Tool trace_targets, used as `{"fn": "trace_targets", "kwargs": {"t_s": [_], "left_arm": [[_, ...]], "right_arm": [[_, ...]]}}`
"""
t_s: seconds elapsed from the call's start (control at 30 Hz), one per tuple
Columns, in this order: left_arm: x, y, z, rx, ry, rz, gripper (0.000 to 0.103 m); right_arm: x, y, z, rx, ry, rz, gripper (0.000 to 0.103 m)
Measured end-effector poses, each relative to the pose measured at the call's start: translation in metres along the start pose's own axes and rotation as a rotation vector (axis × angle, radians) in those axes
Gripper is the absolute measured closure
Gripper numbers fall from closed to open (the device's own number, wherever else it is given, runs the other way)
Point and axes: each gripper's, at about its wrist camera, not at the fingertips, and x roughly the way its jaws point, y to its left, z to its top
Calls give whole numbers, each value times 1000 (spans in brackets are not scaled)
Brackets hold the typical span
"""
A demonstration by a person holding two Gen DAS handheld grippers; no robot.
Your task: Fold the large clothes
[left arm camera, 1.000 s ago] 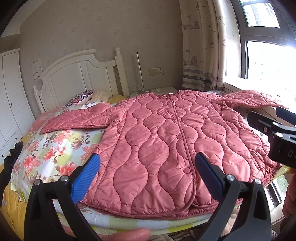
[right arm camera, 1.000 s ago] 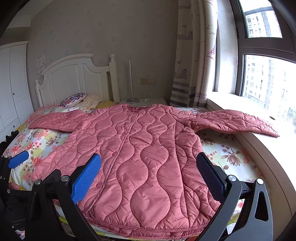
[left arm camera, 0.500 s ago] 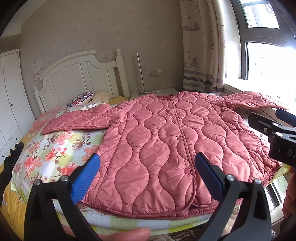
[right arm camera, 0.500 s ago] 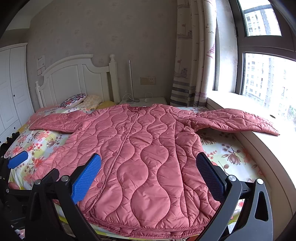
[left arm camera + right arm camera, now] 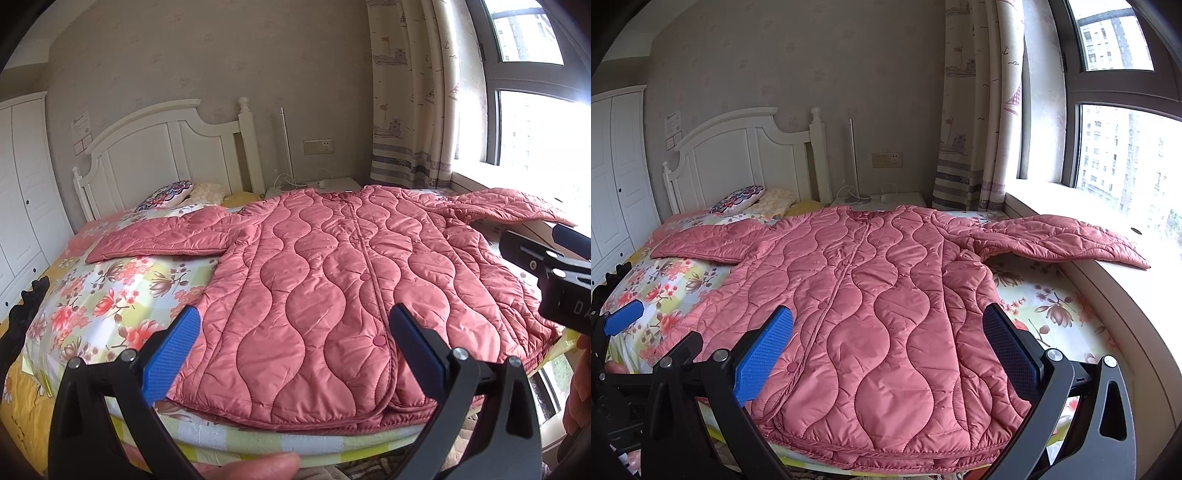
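A large pink quilted coat (image 5: 332, 288) (image 5: 879, 314) lies spread flat, front up, on the floral bed (image 5: 99, 299) (image 5: 1049, 310). One sleeve (image 5: 155, 240) stretches left towards the pillows. The other sleeve (image 5: 1060, 240) reaches right onto the window sill. My left gripper (image 5: 291, 350) hovers open over the coat's hem near the foot of the bed, holding nothing. Over the hem's right half, my right gripper (image 5: 886, 350) is open and empty too. Each gripper shows at the edge of the other's view: the right one (image 5: 550, 266), the left one (image 5: 624, 321).
A white headboard (image 5: 746, 147) and pillows (image 5: 738, 199) stand at the far end. A nightstand with a lamp (image 5: 879, 199) sits by the curtain (image 5: 979, 110). The window sill (image 5: 1123, 288) runs along the bed's right side. White wardrobes (image 5: 22, 184) stand left. A fingertip (image 5: 258, 467) shows below.
Both views have drifted slightly; the coat sits a little lower in frame. The coat itself has not moved and both grippers stay open.
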Motion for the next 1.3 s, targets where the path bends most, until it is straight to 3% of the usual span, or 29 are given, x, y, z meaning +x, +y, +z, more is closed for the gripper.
{"fn": "trace_targets", "kwargs": {"t_s": [0.57,1.3], "left_arm": [[-8,12,1,-34,-13,8,2],[3,7,11,2,-12,9,2]], "right_arm": [[-6,8,3,-14,-6,4,4],[4,-10,4,31,18,-16,4]]}}
